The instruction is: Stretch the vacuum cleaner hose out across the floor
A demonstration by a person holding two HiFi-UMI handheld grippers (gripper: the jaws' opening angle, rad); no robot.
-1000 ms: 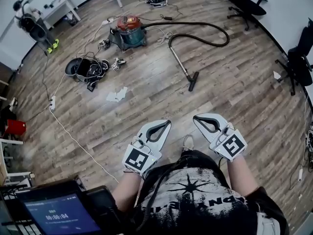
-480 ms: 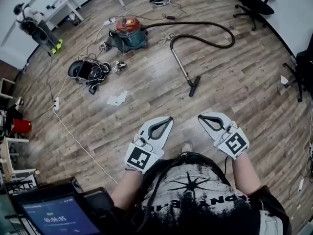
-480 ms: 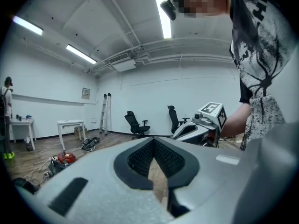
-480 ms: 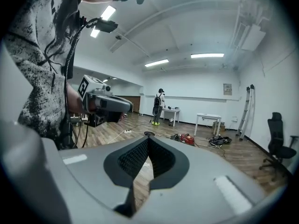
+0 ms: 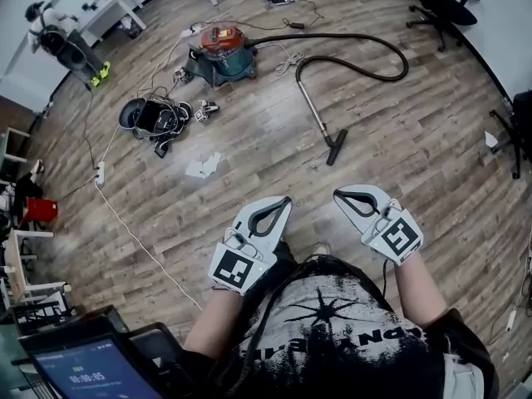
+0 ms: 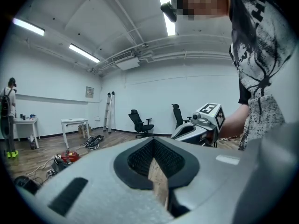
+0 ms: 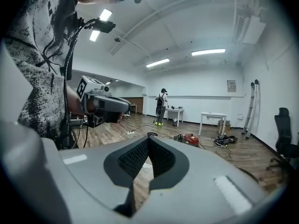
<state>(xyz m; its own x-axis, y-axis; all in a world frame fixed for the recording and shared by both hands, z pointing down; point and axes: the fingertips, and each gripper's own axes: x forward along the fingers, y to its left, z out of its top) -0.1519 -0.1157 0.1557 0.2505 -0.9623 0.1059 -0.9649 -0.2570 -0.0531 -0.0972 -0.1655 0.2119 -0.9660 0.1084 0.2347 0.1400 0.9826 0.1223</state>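
both are shut and empty: the left hand-held gripper and right hand-held gripper hang at the waist, well apart from the hose. the hose lies looped on the floor between the vacuum and the wand.

risks: shut jaws cannot take the hose. a hard pull on the loop could drag or tip the vacuum. the white cable near the feet could trip the person.

the hose's join to the vacuum is too small to make out, and the torso hides most of the feet.

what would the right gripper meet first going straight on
Likely bare floor, since the right gripper tilts slightly down; beyond, the dark gear pile left of the vacuum cleaner. Depth unclear.
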